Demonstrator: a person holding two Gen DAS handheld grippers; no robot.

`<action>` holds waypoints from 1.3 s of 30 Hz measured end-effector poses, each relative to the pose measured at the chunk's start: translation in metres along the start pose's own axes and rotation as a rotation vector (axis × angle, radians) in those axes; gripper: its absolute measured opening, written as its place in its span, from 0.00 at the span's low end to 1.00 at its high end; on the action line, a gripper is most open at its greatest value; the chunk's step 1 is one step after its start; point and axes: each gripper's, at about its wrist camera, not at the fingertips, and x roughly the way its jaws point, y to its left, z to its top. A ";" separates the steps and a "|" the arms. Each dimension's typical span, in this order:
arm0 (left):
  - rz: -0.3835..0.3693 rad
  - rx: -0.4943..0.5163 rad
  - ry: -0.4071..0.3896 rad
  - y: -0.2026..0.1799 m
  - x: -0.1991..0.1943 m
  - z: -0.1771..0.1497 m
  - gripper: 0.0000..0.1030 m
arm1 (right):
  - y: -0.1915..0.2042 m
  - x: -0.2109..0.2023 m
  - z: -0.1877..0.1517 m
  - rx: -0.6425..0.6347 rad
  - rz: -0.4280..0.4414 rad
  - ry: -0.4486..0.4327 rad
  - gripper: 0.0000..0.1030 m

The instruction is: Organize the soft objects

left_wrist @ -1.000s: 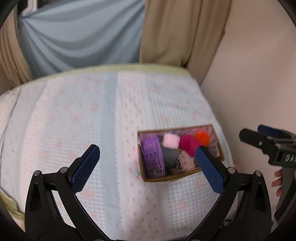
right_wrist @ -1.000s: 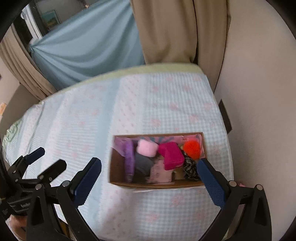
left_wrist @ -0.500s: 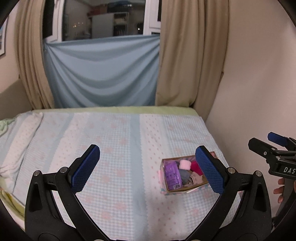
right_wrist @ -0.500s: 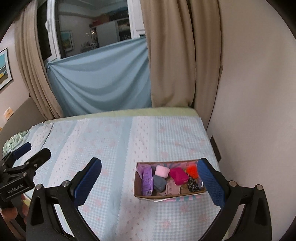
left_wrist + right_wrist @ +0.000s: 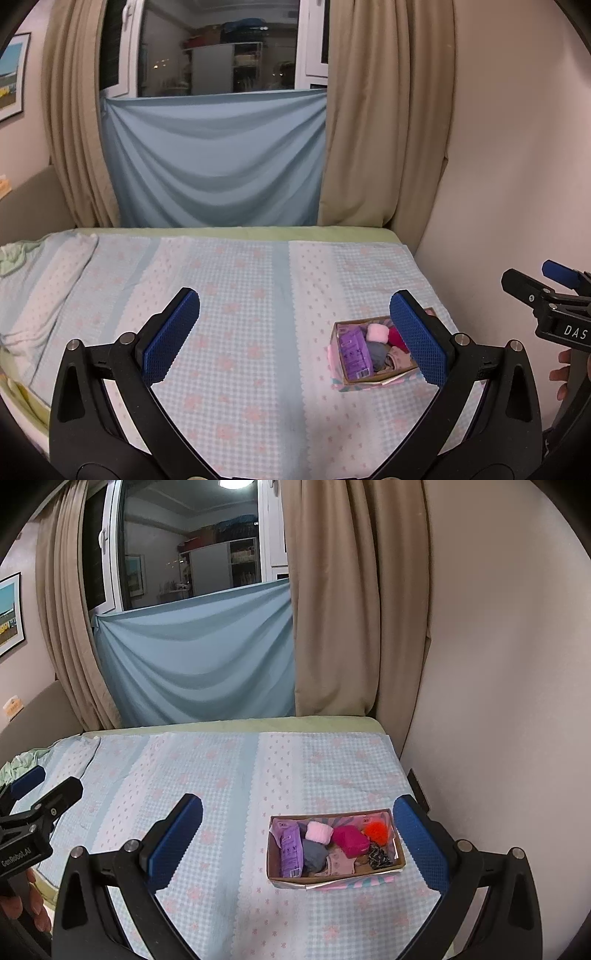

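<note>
Nearest the viewer, the left tool (image 5: 293, 334) and the right tool (image 5: 299, 843) both hang above the bed (image 5: 221, 775), fingers spread wide and gripping nothing. On the bed's right side, near the wall, a small cardboard box (image 5: 334, 878) holds the soft objects: a purple pouch (image 5: 290, 847), a pink roll (image 5: 319, 831), a grey bundle (image 5: 314, 854), a magenta piece (image 5: 351, 840) and an orange pom-pom (image 5: 376, 830). Farther back, a blue sheet (image 5: 199, 657) hangs between beige curtains (image 5: 340, 609).

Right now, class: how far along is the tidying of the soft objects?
Looks done: the soft items sit together inside the cardboard box on the bedspread. In hand: nothing; left gripper and right gripper are open and empty. Left: no loose soft items visible.
</note>
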 end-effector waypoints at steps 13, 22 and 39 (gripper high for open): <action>0.015 -0.017 -0.008 -0.005 0.000 -0.004 1.00 | 0.004 -0.002 0.001 -0.015 -0.006 -0.017 1.00; 0.023 -0.025 -0.008 -0.010 0.004 -0.002 1.00 | 0.001 0.001 0.003 -0.007 -0.007 -0.018 1.00; 0.023 -0.019 0.000 -0.020 0.011 -0.001 1.00 | -0.006 0.003 0.004 -0.004 -0.004 -0.016 1.00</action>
